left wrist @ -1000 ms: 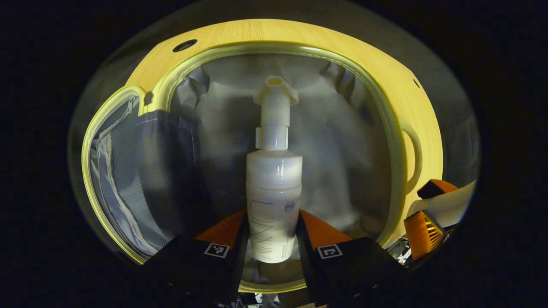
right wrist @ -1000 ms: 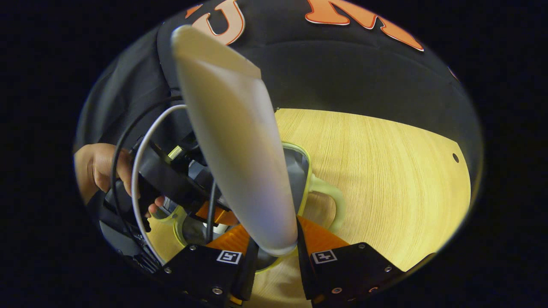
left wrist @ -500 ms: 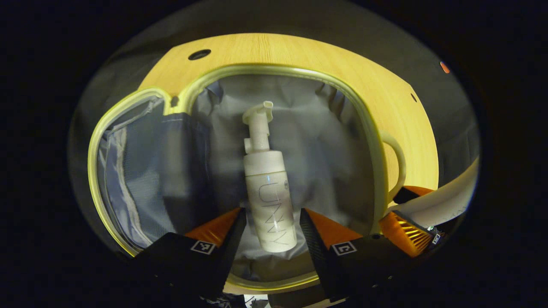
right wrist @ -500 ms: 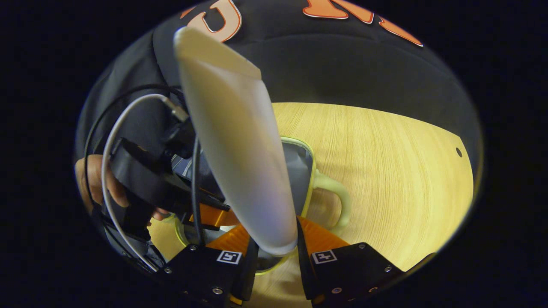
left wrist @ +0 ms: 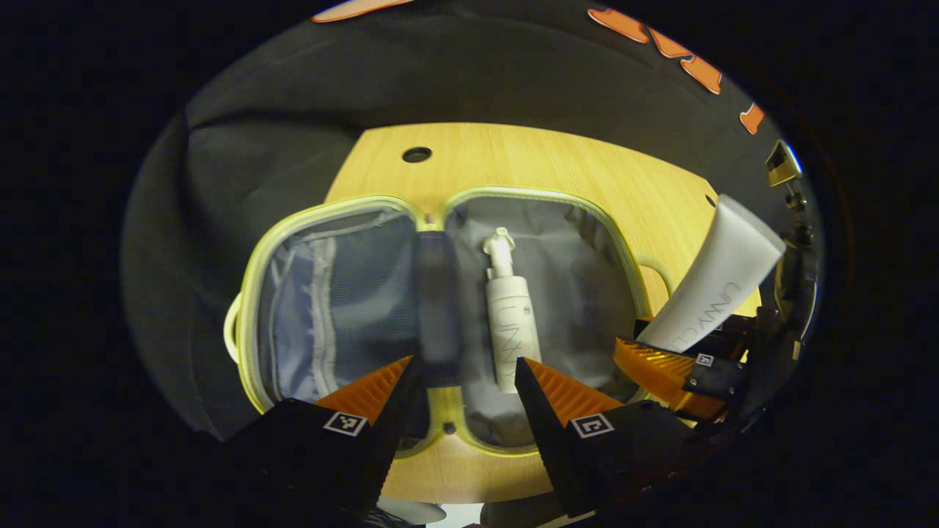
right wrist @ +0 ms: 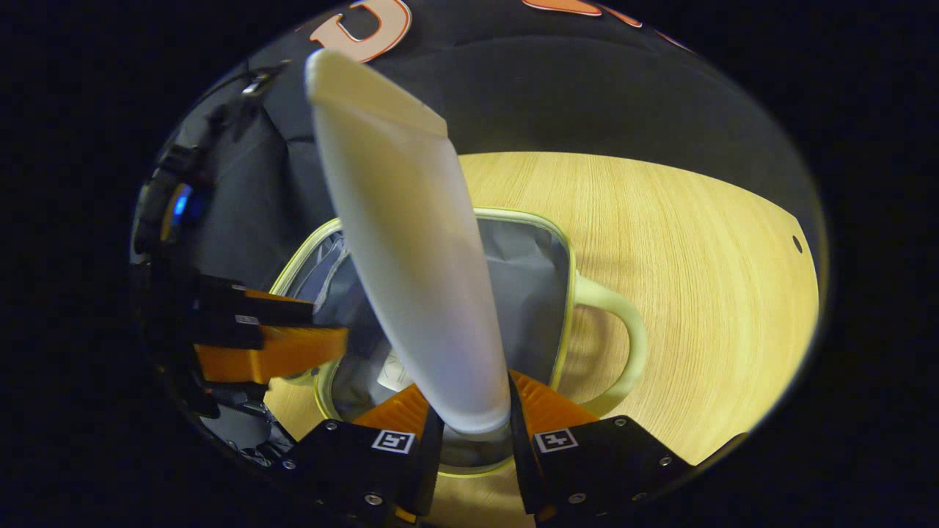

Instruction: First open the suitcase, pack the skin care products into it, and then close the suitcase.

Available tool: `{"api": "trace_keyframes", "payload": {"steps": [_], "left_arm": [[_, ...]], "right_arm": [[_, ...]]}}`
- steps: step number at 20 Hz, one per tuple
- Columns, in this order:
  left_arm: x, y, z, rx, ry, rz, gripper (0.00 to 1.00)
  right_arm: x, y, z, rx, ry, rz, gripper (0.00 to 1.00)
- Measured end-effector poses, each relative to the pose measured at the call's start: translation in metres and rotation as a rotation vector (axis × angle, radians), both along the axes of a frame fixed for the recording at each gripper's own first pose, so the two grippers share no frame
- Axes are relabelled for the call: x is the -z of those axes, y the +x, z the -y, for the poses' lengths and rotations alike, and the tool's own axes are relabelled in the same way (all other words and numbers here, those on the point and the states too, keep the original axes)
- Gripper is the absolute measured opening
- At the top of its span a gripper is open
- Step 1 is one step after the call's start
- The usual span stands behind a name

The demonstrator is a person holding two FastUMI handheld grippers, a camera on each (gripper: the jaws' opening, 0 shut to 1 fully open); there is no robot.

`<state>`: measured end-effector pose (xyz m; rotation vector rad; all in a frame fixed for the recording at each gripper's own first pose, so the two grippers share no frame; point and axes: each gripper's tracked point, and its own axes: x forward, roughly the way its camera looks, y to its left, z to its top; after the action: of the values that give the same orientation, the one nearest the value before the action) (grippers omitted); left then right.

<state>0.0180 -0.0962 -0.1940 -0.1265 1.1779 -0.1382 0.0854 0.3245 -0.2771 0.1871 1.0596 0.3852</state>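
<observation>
The suitcase (left wrist: 440, 220) lies open flat on the wooden bench (left wrist: 528, 158), ahead of the left tool (left wrist: 462, 381), with its two halves spread side by side. A white pump bottle (left wrist: 510, 323) lies inside the half with the grey lining, just beyond the left tool's right finger, pump end pointing away. The left tool is released, its fingers wide apart with nothing between them.

Off to the left tool's right, the right tool (left wrist: 686, 367) hangs near the suitcase's handle (left wrist: 656, 268). In the right gripper view, the right tool (right wrist: 473, 414) is clenched on a white tube (right wrist: 411, 242), both fingers pressing its lower end while the tube stands up and away from it. Beyond the tube are the grey-lined half and the pale handle (right wrist: 623, 330).
</observation>
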Motion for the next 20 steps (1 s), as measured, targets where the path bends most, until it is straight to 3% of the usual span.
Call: {"api": "trace_keyframes", "payload": {"steps": [3,4,5,9,12,13,16,17,18,20], "left_arm": [[-0.024,-0.01,-0.023,-0.038,0.025,0.048,0.85],[-0.031,-0.013,-0.027,-0.048,0.028,0.056,0.86],[-0.037,-0.02,-0.033,-0.056,0.023,0.062,0.86],[-0.034,-0.032,-0.047,-0.103,0.007,0.061,0.85],[-0.029,-0.038,-0.053,-0.13,-0.011,0.053,0.86],[-0.028,-0.039,-0.055,-0.133,-0.011,0.054,0.86],[-0.029,-0.041,-0.063,-0.153,-0.004,0.054,0.86],[-0.03,-0.043,-0.066,-0.167,-0.005,0.049,0.86],[-0.031,-0.043,-0.068,-0.179,-0.011,0.044,0.86],[-0.03,-0.046,-0.075,-0.212,-0.015,0.029,0.86]], "right_arm": [[0.007,0.002,-0.003,0.018,-0.013,-0.053,0.45],[0.013,0.002,-0.006,0.02,-0.025,-0.086,0.41],[0.017,0.0,-0.007,0.019,-0.037,-0.117,0.45],[0.037,0.002,-0.014,0.06,-0.058,-0.192,0.46],[0.043,0.006,-0.015,0.084,-0.066,-0.205,0.41],[0.044,0.006,-0.015,0.092,-0.075,-0.209,0.45],[0.051,0.004,-0.016,0.105,-0.106,-0.213,0.45],[0.053,0.003,-0.015,0.104,-0.119,-0.206,0.4],[0.054,0.002,-0.017,0.101,-0.126,-0.196,0.45],[0.056,-0.005,-0.018,0.088,-0.138,-0.205,0.46]]}}
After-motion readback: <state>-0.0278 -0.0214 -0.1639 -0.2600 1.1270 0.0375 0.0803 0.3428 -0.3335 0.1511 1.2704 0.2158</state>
